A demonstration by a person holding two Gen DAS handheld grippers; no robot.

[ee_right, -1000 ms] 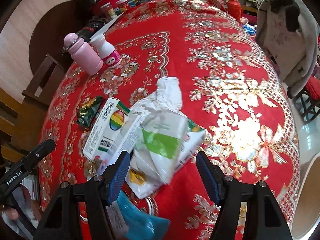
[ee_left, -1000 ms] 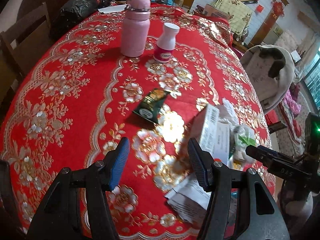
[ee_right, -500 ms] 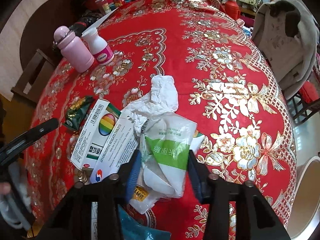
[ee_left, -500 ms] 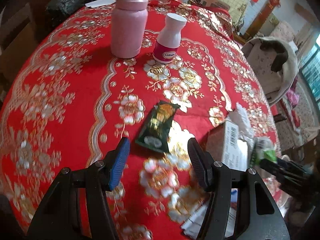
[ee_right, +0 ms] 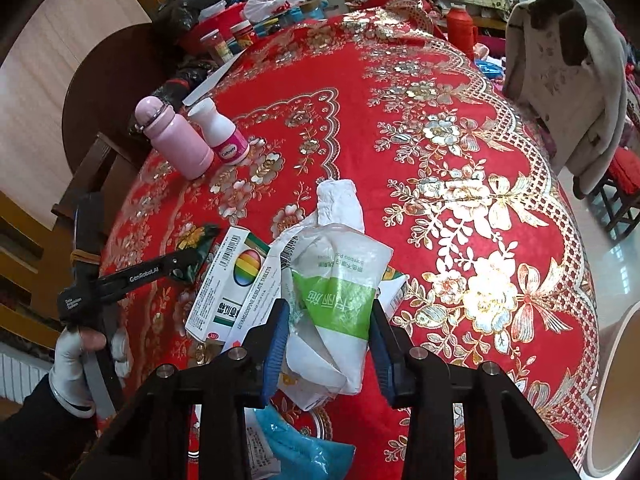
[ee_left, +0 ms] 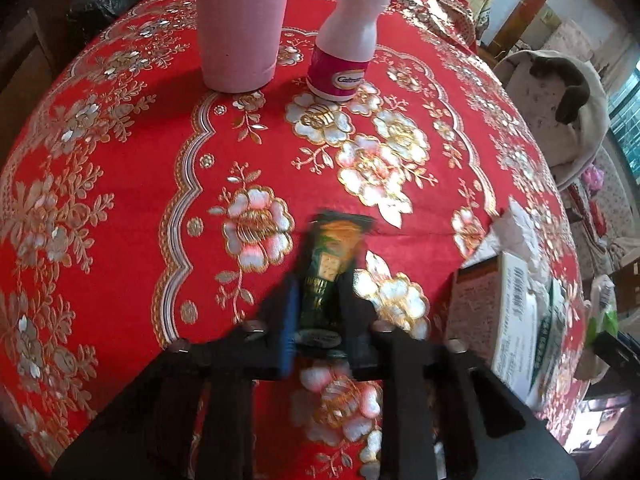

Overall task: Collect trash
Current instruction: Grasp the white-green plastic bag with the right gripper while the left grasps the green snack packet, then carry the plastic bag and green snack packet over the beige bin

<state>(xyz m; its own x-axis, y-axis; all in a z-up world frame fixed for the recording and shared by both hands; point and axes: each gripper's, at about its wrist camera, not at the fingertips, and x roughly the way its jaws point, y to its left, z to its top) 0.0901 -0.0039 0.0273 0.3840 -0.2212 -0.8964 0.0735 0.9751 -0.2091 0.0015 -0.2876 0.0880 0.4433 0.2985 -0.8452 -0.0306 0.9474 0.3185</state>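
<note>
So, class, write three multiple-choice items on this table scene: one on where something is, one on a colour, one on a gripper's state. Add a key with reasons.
1. Where does the white bottle stand?
A. Beside the pink flask
B. On the medicine box
C. On a chair

2. What colour is the tablecloth?
A. Blue with stripes
B. Red with gold flowers
C. Plain white

3. What is the left gripper doing?
A. Open above the flask
B. Closed on nothing
C. Shut on the dark green wrapper

Key: 1 A, the two stand side by side on the cloth. 2 B, red cloth with gold flower print. 3 C, both pads press the wrapper's sides; the jaws have just been closing.
</note>
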